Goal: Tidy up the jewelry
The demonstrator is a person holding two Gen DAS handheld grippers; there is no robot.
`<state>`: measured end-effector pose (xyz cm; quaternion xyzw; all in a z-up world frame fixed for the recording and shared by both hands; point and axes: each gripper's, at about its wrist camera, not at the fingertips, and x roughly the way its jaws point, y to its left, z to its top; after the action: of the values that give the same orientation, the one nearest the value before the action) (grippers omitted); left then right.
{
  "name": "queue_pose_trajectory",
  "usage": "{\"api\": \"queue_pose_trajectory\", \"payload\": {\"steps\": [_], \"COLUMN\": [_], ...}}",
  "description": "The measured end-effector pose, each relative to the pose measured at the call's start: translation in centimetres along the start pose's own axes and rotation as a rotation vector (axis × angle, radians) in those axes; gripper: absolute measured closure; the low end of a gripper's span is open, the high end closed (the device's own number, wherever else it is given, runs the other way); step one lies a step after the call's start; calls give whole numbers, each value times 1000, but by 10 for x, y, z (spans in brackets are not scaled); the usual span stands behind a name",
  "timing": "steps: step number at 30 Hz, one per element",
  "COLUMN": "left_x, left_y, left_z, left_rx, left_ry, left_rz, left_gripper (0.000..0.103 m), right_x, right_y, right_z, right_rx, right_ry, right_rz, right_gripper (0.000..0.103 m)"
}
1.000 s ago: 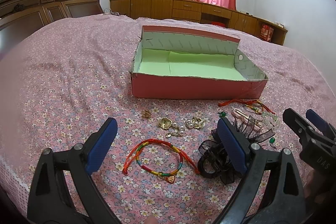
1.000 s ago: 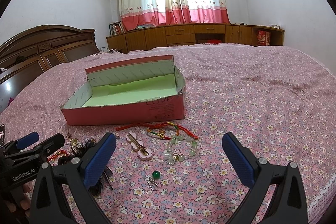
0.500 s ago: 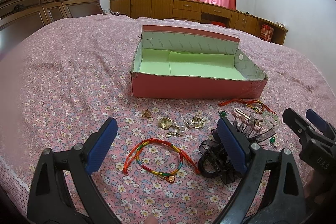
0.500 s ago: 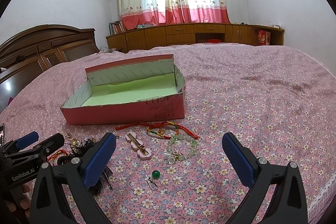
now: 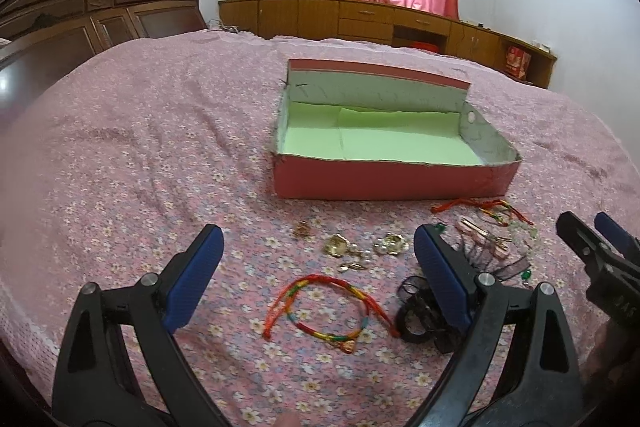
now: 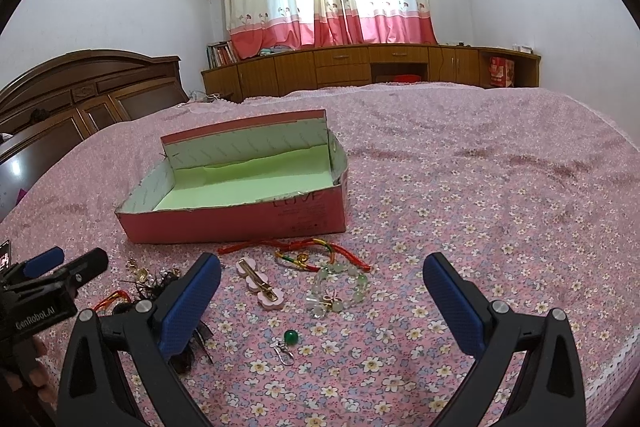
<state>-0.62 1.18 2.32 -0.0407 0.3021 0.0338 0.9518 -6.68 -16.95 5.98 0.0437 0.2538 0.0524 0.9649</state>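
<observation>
An open pink box (image 5: 384,179) with a green lining lies on the bed; it also shows in the right wrist view (image 6: 240,219). Jewelry lies loose in front of it. My left gripper (image 5: 320,275) is open and empty above a rainbow cord bracelet (image 5: 328,303), with gold and pearl earrings (image 5: 360,247) beyond and a black lace hair tie (image 5: 416,315) by its right finger. My right gripper (image 6: 320,301) is open and empty above a pink flower hair clip (image 6: 260,283), a clear bead bracelet (image 6: 340,287), a green bead earring (image 6: 289,341) and a red cord bracelet (image 6: 304,251).
The bed has a pink floral cover (image 6: 480,207). A dark wooden headboard (image 5: 80,11) stands at the left and low wooden cabinets (image 6: 360,67) run under the curtained window. The bed's lace edge (image 6: 616,363) is at the right.
The left wrist view has shifted slightly, with the box sitting a little further right. The right gripper has not visibly moved. Both stay open.
</observation>
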Motion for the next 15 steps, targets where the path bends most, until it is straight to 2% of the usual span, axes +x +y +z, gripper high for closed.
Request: {"api": "queue_pose_trajectory", "payload": {"steps": [11,15], "left_x": [16,28], "left_y": [19,18], "left_z": [9,10], "left_rx": [-14,9], "left_ry": [62,101], "left_rz": [24,24], "left_gripper": [14,15], "right_x": [9,14], "right_y": [-14,-17], "right_z": [10,12], "right_rx": [20,20], "right_ry": [32,48], "right_rz": [-29,-30], "right_gripper": [0,0]}}
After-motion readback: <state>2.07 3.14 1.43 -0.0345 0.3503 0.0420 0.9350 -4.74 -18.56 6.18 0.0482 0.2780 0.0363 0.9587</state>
